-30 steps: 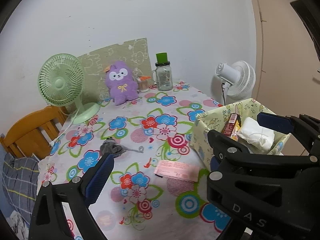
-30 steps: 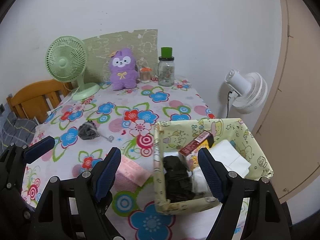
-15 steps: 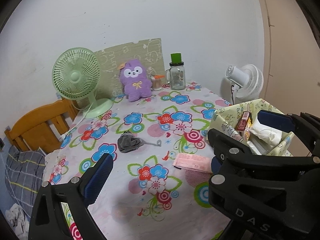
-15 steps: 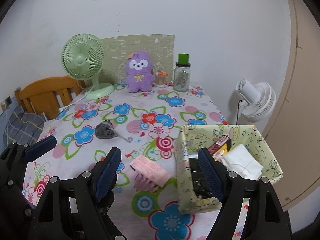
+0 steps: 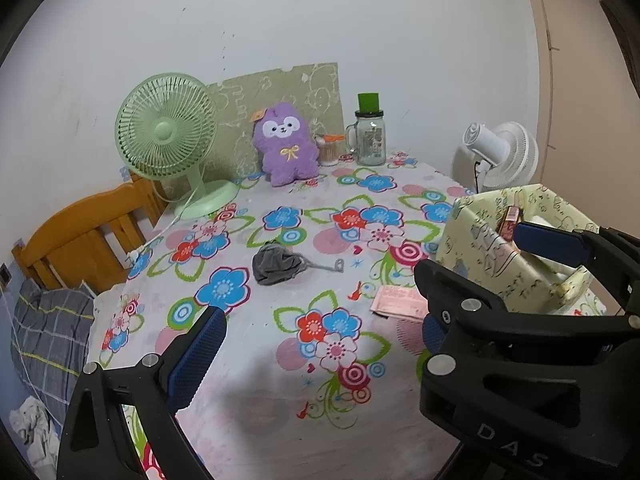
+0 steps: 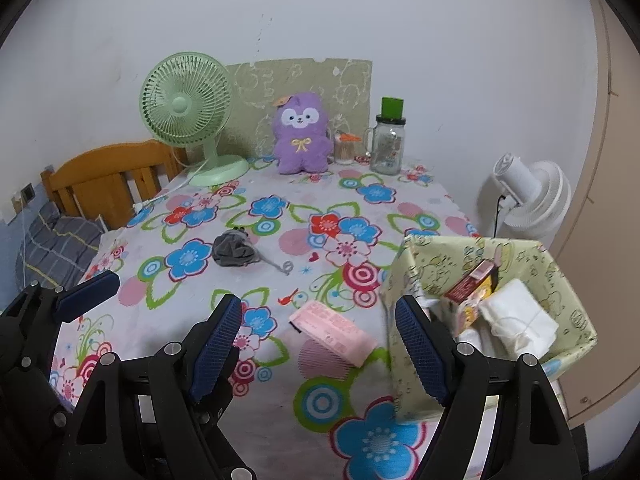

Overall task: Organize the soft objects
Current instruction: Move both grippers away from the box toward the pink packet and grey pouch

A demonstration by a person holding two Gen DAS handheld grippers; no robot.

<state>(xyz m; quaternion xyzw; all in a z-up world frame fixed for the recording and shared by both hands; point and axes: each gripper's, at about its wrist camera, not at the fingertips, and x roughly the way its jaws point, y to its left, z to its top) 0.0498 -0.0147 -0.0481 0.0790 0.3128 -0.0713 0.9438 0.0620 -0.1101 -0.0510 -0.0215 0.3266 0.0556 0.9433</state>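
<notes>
Left claw: jaws apart, nothing held.
Right claw: jaws wide, nothing held.
Grey pouch: mid-tabletop — well apart from the box.
Purple plush: far edge — upright.

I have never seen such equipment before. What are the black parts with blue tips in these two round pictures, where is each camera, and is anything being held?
There is no robot: a person carries a hand-held gripper in each hand, with a camera looking along its two blue-padded fingers. One picture comes from the left hand-held gripper, the other from the right hand-held gripper. Both are open and hold nothing. On the flowered tablecloth lie a crumpled grey cloth pouch and a flat pink packet. A purple plush toy sits by the wall; a yellow-green patterned box stands on the right.
</notes>
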